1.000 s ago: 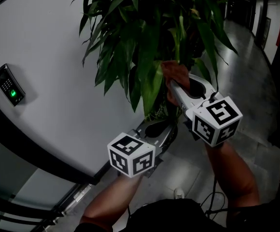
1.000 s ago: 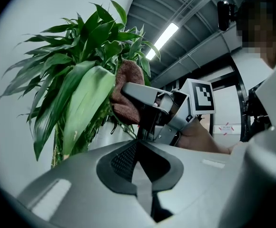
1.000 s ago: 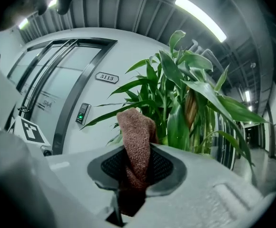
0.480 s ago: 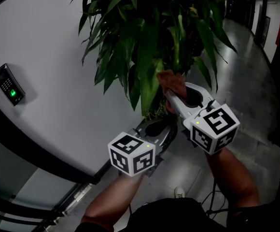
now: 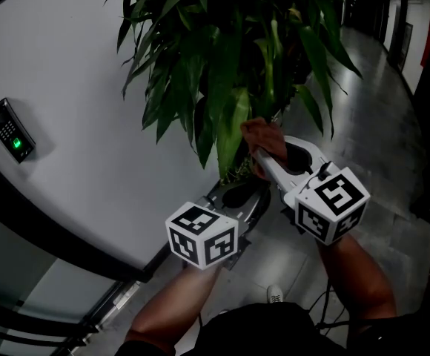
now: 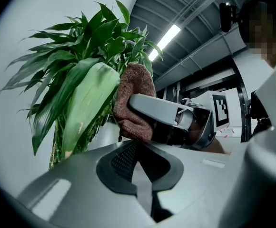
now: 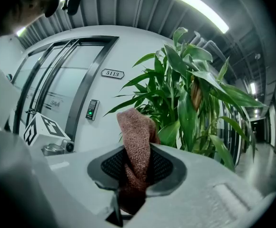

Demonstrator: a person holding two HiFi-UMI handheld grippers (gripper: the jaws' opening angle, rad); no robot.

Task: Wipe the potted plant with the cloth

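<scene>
The right tool [image 5: 263, 153] is clamped on a rust-brown knitted cloth [image 7: 135, 127] beside the glossy, long-leaved green potted plant [image 5: 222, 73]. The left tool [image 6: 137, 148] has its jaws together, empty.

The cloth [image 7: 137, 137] pinched in the right tongs [image 7: 134, 174] looks coarse, looped and matt. Ahead of them, the leaves [image 5: 233, 121] are smooth and glossy. The tongs' shell is matt grey plastic.

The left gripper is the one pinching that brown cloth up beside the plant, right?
Not quite: the right gripper pinches the brown cloth beside the plant, as the right gripper view shows. The left gripper is shut on nothing.
</scene>
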